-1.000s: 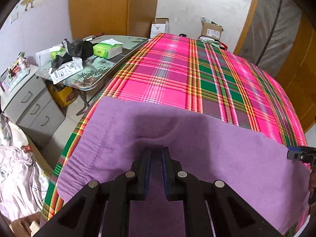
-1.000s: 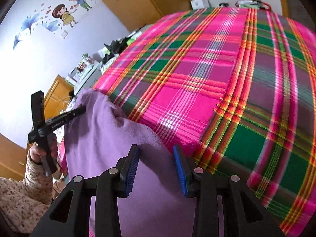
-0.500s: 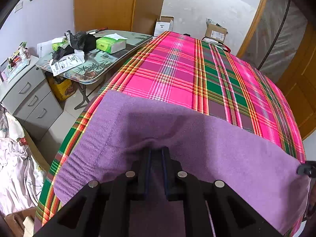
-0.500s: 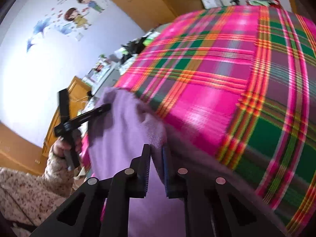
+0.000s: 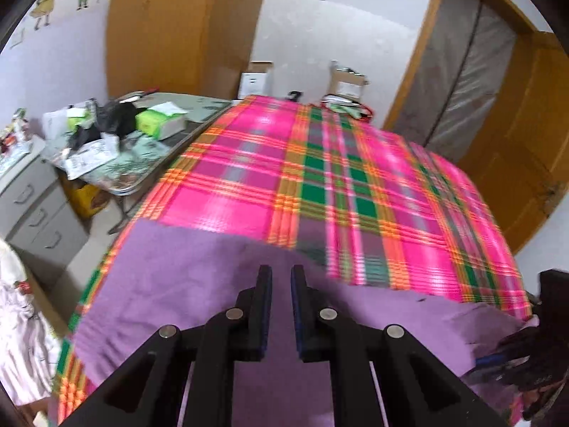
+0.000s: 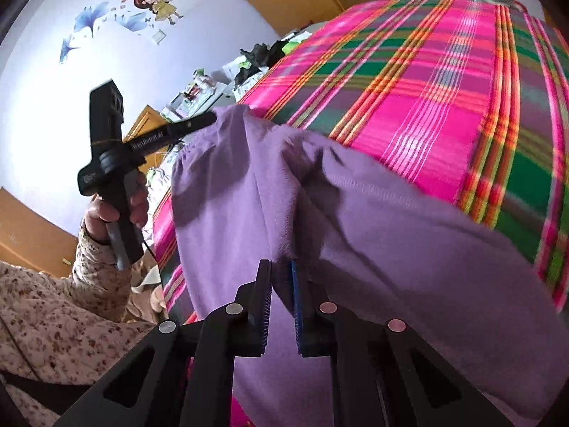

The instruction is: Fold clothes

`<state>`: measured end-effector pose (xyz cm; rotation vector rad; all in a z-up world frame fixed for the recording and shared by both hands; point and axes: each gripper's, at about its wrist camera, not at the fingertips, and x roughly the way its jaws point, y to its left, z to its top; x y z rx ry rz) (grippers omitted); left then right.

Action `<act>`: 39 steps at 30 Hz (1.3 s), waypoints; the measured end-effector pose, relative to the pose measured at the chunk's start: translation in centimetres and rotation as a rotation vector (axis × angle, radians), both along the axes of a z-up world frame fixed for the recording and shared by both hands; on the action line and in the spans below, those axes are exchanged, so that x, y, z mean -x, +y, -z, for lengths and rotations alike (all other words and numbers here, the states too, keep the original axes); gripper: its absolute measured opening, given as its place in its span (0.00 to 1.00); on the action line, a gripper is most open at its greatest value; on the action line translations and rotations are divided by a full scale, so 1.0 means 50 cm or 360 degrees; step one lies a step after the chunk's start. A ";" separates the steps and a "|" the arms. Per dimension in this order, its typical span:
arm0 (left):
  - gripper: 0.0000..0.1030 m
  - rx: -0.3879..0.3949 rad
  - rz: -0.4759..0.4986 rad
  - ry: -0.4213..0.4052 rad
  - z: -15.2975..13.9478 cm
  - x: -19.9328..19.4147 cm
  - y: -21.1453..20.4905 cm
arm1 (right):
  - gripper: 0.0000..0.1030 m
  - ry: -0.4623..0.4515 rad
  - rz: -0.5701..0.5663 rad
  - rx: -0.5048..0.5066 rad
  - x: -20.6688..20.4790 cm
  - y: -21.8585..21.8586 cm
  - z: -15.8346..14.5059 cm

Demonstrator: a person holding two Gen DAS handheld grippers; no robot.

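the purple cloth [image 5: 199, 284] lies on the near end of the bed [image 5: 320, 185], which has a pink, green and orange checked cover. the left hand-held gripper [image 5: 281, 277] points down at the cloth, and its two black fingers are close together with purple cloth between them, so it is clamped on the purple cloth. the right hand-held gripper [image 6: 281, 274] has just been closing, and now it pinches a raised fold of the same cloth between its fingers. in the right wrist view the cloth is lifted in front of this hand-held gripper and hangs in soft folds, with one edge going up and left to the tip of the left hand-held gripper, which a hand [image 6: 117, 210] in a flowery sleeve [image 6: 53, 306] holds by its handle. past the left hand-held gripper and off to its left stands a desk [image 5: 153, 163] beside the bed, with a green tissue pack [image 5: 160, 122] and papers on it. grey drawers [image 5: 35, 210] stand farther left. this view is a bit blurry.
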<state>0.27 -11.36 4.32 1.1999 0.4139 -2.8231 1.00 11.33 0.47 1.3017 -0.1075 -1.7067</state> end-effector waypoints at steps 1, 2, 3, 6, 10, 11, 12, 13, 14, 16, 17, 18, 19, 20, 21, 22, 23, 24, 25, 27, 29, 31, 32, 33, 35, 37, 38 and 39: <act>0.10 0.0002 0.0018 -0.0001 0.000 0.006 0.007 | 0.12 -0.0008 -0.0002 0.0000 -0.003 -0.003 0.003; 0.10 0.0000 0.0032 -0.0005 0.002 0.010 0.013 | 0.12 -0.0013 -0.0007 0.0000 -0.005 -0.005 0.005; 0.10 -0.0005 0.0048 -0.0010 0.004 0.013 0.018 | 0.13 -0.0016 -0.0012 -0.0004 -0.008 -0.007 0.006; 0.10 -0.0019 0.0107 -0.0025 0.014 0.022 0.033 | 0.14 -0.0014 -0.0023 -0.0033 -0.015 -0.007 0.003; 0.10 -0.0004 0.0115 -0.0080 0.036 0.038 0.036 | 0.16 -0.0002 -0.0032 -0.0050 -0.017 -0.006 -0.011; 0.10 -0.0006 0.0114 -0.0094 0.041 0.041 0.033 | 0.17 0.0004 -0.0034 -0.0052 -0.016 -0.006 -0.014; 0.10 -0.0013 0.0115 -0.0101 0.046 0.042 0.031 | 0.18 0.0013 -0.0037 -0.0055 -0.015 -0.008 -0.018; 0.10 -0.0024 0.0118 -0.0105 0.049 0.042 0.030 | 0.19 0.0022 -0.0039 -0.0057 -0.013 -0.010 -0.022; 0.10 -0.0028 0.0116 -0.0112 0.052 0.042 0.027 | 0.19 0.0031 -0.0037 -0.0056 -0.010 -0.011 -0.026; 0.10 -0.0023 0.0102 -0.0123 0.057 0.040 0.021 | 0.19 0.0046 -0.0018 -0.0043 0.000 -0.012 -0.034; 0.10 -0.0030 0.0099 -0.0126 0.060 0.038 0.018 | 0.19 0.0043 0.0001 -0.0027 0.007 -0.011 -0.037; 0.10 -0.0041 0.0095 -0.0130 0.062 0.035 0.014 | 0.19 0.0041 0.0029 -0.0004 0.018 -0.009 -0.040; 0.10 -0.0047 0.0093 -0.0133 0.065 0.032 0.012 | 0.20 0.0038 0.0059 0.0013 0.030 -0.008 -0.040; 0.10 -0.0050 0.0089 -0.0136 0.067 0.030 0.009 | 0.21 0.0032 0.0086 0.0024 0.041 -0.007 -0.039; 0.10 -0.0057 0.0086 -0.0139 0.070 0.029 0.005 | 0.26 0.0015 0.0119 0.0032 0.054 -0.006 -0.035; 0.10 -0.0062 0.0085 -0.0141 0.071 0.029 0.002 | 0.31 -0.0025 0.0142 0.0046 0.067 -0.007 -0.028; 0.10 -0.0067 0.0084 -0.0144 0.073 0.030 -0.002 | 0.38 -0.0077 0.0153 0.0069 0.079 -0.009 -0.020; 0.10 -0.0073 0.0081 -0.0146 0.075 0.030 -0.005 | 0.38 -0.0134 0.0155 0.0091 0.088 -0.011 -0.011; 0.10 -0.0079 0.0079 -0.0147 0.077 0.031 -0.008 | 0.38 -0.0197 0.0150 0.0114 0.096 -0.014 -0.002; 0.10 -0.0095 0.0077 -0.0148 0.081 0.030 -0.015 | 0.38 -0.0311 0.0140 0.0141 0.107 -0.021 0.017; 0.10 -0.0101 0.0080 -0.0150 0.083 0.030 -0.017 | 0.38 -0.0373 0.0122 0.0137 0.111 -0.034 0.030; 0.10 -0.0110 0.0084 -0.0150 0.083 0.029 -0.021 | 0.41 -0.0406 0.0113 0.0155 0.116 -0.044 0.037; 0.10 -0.0116 0.0086 -0.0150 0.084 0.029 -0.023 | 0.50 -0.0431 0.0109 0.0178 0.119 -0.048 0.039; 0.10 -0.0121 0.0089 -0.0150 0.084 0.029 -0.024 | 0.57 -0.0463 0.0104 0.0211 0.122 -0.051 0.040; 0.10 -0.0131 0.0093 -0.0150 0.085 0.029 -0.027 | 0.59 -0.0513 0.0094 0.0261 0.129 -0.059 0.041; 0.10 -0.0139 0.0098 -0.0151 0.086 0.029 -0.030 | 0.60 -0.0527 0.0084 0.0261 0.133 -0.072 0.041; 0.10 -0.0144 0.0099 -0.0151 0.087 0.029 -0.031 | 0.60 -0.0535 0.0081 0.0261 0.135 -0.077 0.041; 0.10 -0.0147 0.0102 -0.0152 0.089 0.030 -0.032 | 0.60 -0.0543 0.0078 0.0262 0.136 -0.081 0.041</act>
